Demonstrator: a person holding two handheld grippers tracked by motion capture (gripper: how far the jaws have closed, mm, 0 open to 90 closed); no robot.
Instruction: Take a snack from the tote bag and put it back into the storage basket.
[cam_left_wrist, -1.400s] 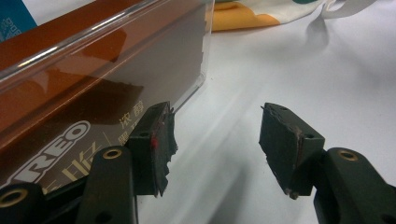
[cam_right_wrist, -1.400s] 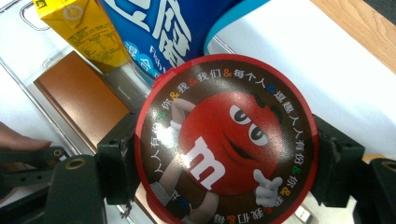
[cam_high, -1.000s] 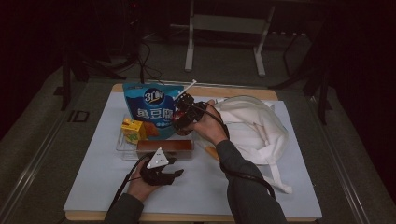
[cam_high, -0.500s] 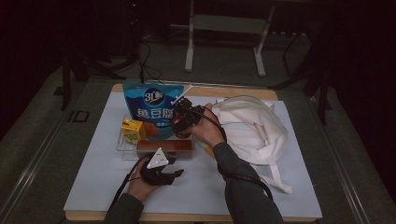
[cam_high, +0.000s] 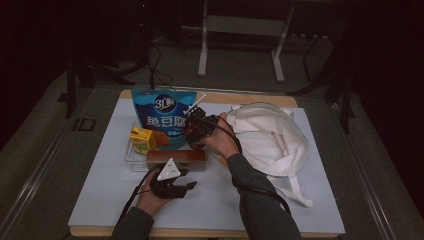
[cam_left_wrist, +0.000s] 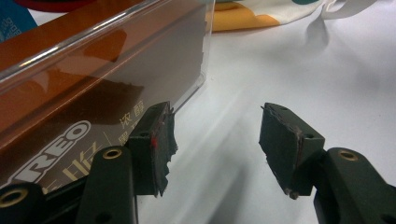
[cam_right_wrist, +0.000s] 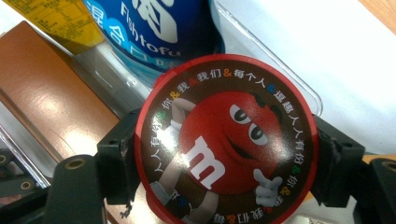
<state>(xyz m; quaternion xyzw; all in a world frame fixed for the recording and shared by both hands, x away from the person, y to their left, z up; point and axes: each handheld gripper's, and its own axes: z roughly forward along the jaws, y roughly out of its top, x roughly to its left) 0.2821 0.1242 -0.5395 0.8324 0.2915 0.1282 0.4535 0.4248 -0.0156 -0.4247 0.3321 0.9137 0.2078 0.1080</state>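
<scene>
A round red-lidded M&M's tin (cam_right_wrist: 226, 140) sits between the jaws of my right gripper (cam_right_wrist: 226, 161), whose fingers (cam_right_wrist: 116, 154) press on its sides. In the high view my right gripper (cam_high: 197, 131) hangs over the right end of the clear tray (cam_high: 131, 159), in front of the blue snack bag (cam_high: 162, 117). My left gripper (cam_high: 190, 186) lies low on the white sheet just in front of the brown box (cam_high: 175, 157). In the left gripper view my left gripper (cam_left_wrist: 215, 140) stands open with nothing between its pads, and the brown box (cam_left_wrist: 70, 93) is close on its left.
A yellow drink carton (cam_high: 141, 139) stands in the tray's left end. A white cloth bag (cam_high: 265, 140) with long straps lies at the right of the sheet. The white sheet (cam_high: 100, 190) has bare room at the front left. Dark floor and a stand lie beyond the table.
My right gripper with the tin has shifted slightly nearer, toward the brown box. The left gripper has stayed in place.
</scene>
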